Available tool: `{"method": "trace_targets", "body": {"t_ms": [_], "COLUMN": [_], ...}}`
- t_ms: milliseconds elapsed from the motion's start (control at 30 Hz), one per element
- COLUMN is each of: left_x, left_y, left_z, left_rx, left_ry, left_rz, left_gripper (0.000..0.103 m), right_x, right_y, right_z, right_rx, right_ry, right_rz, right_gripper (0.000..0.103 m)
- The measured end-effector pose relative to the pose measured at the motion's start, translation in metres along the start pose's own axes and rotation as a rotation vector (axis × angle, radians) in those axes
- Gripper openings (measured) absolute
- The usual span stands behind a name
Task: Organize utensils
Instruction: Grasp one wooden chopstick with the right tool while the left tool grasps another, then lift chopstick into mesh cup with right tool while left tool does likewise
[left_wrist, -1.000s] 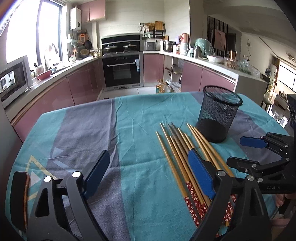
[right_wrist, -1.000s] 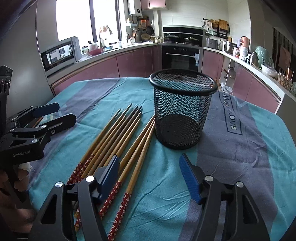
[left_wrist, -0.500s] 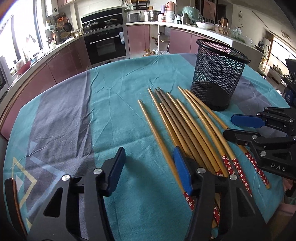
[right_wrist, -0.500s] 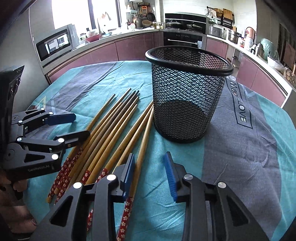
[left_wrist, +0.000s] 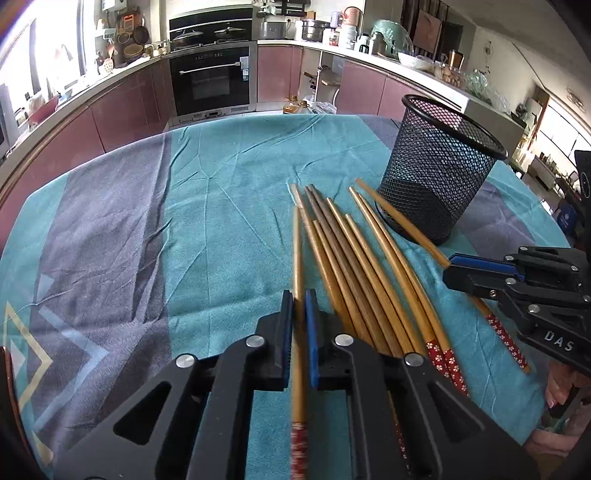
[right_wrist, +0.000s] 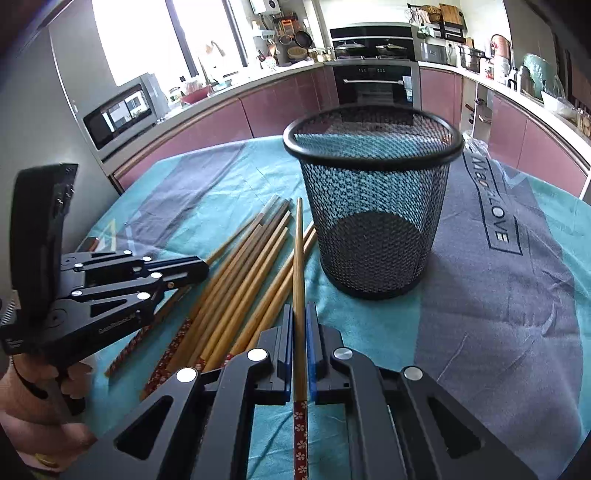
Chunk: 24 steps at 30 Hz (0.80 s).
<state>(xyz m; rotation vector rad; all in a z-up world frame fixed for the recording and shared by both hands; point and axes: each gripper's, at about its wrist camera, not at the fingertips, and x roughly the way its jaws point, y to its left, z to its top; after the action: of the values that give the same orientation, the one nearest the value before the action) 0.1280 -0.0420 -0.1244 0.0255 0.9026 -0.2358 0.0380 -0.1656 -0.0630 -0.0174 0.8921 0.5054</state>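
In the left wrist view, a teal and grey tablecloth (left_wrist: 221, 206) fills the frame from the left edge, wrinkled and bare on that side. At bottom centre the left gripper (left_wrist: 300, 295) has its blue pads pressed together on a single bamboo chopstick (left_wrist: 297, 258), which runs straight up the middle of the frame, its red patterned end showing below the jaws. Just right of it the remaining chopsticks (left_wrist: 354, 266) lie fanned on the cloth, tips toward the upper centre and red flowered ends toward the lower right. Further right, in the upper right of the frame, the black mesh cup (left_wrist: 439, 173) stands upright, touching or nearly touching the outermost sticks. At the right edge the right gripper (left_wrist: 448, 269) reaches in, clamped on its own stick.

In the right wrist view, the left gripper (right_wrist: 203, 267) sits at the left edge, with a hand (right_wrist: 40, 413) below it. The loose chopsticks (right_wrist: 240, 280) spread from lower left toward centre. At bottom centre the right gripper (right_wrist: 300, 310) is closed on one chopstick (right_wrist: 298, 266) pointing up the frame. The mesh cup (right_wrist: 373, 206) stands just right of that stick's tip, empty.
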Motion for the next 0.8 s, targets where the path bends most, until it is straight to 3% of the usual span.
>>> {"method": "trace_targets", "body": {"t_ms": [200,433,800], "left_x": [-0.034,-0.099,-0.174], "left_y": [0.004,0.003,-0.007], "left_z": [0.006,0.027,0.07], "left_rx": [-0.008,0.015,0.02], "left_ry": [-0.063,-0.192,-0.345], "left_rz": [-0.053,-0.18,-0.3], "left_gripper": [0.008,0.008,0.008], "right_x": [-0.036,-0.073,-0.09], "right_y": [0.005,0.003,-0.015], "right_z": [0.011,0.03,0.055], "right_rx": [-0.029,-0.037,-0.014], "right_ry": [-0.098,-0.215,-0.312], "right_rz": [0.069,0.106,0.185], "right_gripper": [0.006,0.006,0.006]}}
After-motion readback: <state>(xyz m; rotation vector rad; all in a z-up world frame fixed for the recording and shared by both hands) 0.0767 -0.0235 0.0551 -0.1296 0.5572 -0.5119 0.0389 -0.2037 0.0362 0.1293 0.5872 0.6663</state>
